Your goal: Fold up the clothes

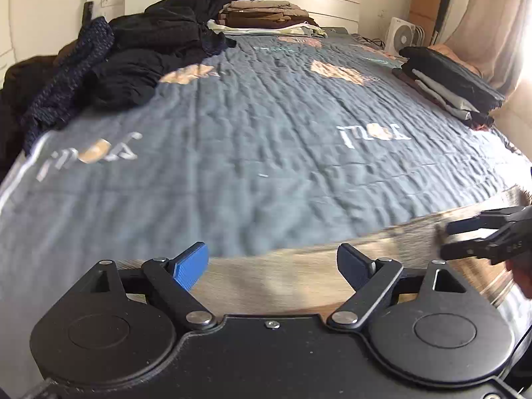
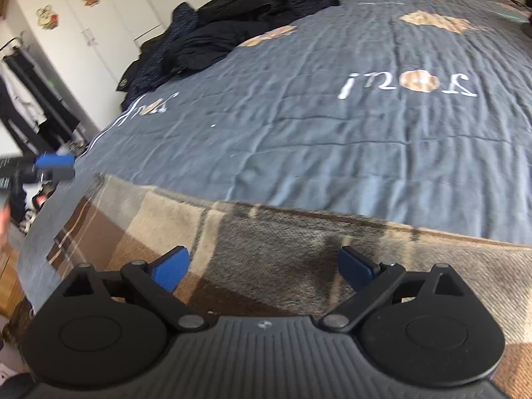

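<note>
1. My left gripper [image 1: 272, 262] stands with jaws wide apart, nothing between them; below it lies the near edge of the plaid garment [image 2: 299, 259], blurred in this view.
2. My right gripper [image 2: 264, 266] is likewise spread wide and holds nothing; its blue pads [image 2: 169, 271] hang just above the plaid cloth; whether they touch it I cannot tell.
3. The plaid garment lies flat on the near end of the bed, on top of the blue-grey quilt [image 1: 252, 126]; a check of brown, tan, cream and grey-brown blocks with thin pale stripes; woolly, slightly fuzzy surface; its far edge runs as a fairly straight line across the quilt.
4. From the right wrist view the left gripper shows at the far left edge, near the left corner of the plaid cloth; from the left wrist view the right gripper shows at the far right, over the same cloth.
5. Heap of dark clothes [image 1: 133, 53], unfolded, at the far left of the bed; a folded stack in browns and creams [image 1: 266, 16] by the headboard; a second folded stack, dark and grey [image 1: 449, 83], on the right edge.
6. Quilt is wrinkled, printed with white lettering and tan biscuit shapes.
</note>
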Tool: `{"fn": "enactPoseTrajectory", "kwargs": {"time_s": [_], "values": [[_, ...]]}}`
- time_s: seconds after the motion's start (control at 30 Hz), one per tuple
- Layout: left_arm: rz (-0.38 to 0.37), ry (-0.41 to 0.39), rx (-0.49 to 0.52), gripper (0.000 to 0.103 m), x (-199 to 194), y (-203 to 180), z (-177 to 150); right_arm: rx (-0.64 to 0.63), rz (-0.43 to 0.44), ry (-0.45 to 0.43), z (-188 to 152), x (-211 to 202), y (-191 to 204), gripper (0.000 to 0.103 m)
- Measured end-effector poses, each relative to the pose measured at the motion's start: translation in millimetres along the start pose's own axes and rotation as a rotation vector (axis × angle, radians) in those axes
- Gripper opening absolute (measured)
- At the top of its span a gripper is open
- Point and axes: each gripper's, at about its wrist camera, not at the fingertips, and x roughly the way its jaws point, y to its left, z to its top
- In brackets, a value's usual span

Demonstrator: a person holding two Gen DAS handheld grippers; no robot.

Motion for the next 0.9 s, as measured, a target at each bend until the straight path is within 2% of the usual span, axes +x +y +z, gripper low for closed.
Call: {"fn": "enactPoseTrajectory", "kwargs": {"time_s": [0.1, 0.2, 0.23, 0.27, 0.37, 0.43, 0.57, 0.73, 0.8, 0.9], "values": [[0.025, 0.004, -0.041, 0.093, 5, -40, -10, -0.011, -0.003, -0.013, 2, -11, -2, 0.096], [0.074, 0.001, -0.066, 0.096, 2, -64, -21, -0.031, -0.063, -0.028, 3, -22, -5, 0.096], [0.09, 0.001, -0.074, 0.1, 1, -72, -24, -0.029, -0.075, -0.032, 3, -26, -8, 0.096], [0.108, 0.008, -0.063, 0.103, 0, -81, -26, -0.022, -0.088, -0.038, 3, -31, -11, 0.096], [0.169, 0.052, 0.045, 0.103, -7, -104, -23, -0.005, -0.125, -0.049, 0, -49, -26, 0.096], [0.211, 0.012, 0.023, 0.103, -21, -114, -25, -0.015, -0.165, -0.047, -5, -61, -37, 0.096], [0.206, -0.012, -0.081, 0.103, -43, -121, -39, -0.029, -0.213, -0.032, -18, -78, -63, 0.096], [0.202, -0.027, -0.17, 0.103, -64, -125, -57, 0.002, -0.214, -0.005, -35, -89, -94, 0.096], [0.203, -0.04, -0.161, 0.103, -67, -130, -58, 0.009, -0.245, 0.02, -46, -89, -109, 0.096], [0.202, -0.06, -0.134, 0.103, -69, -144, -55, 0.023, -0.348, 0.062, -55, -89, -137, 0.096]]}}
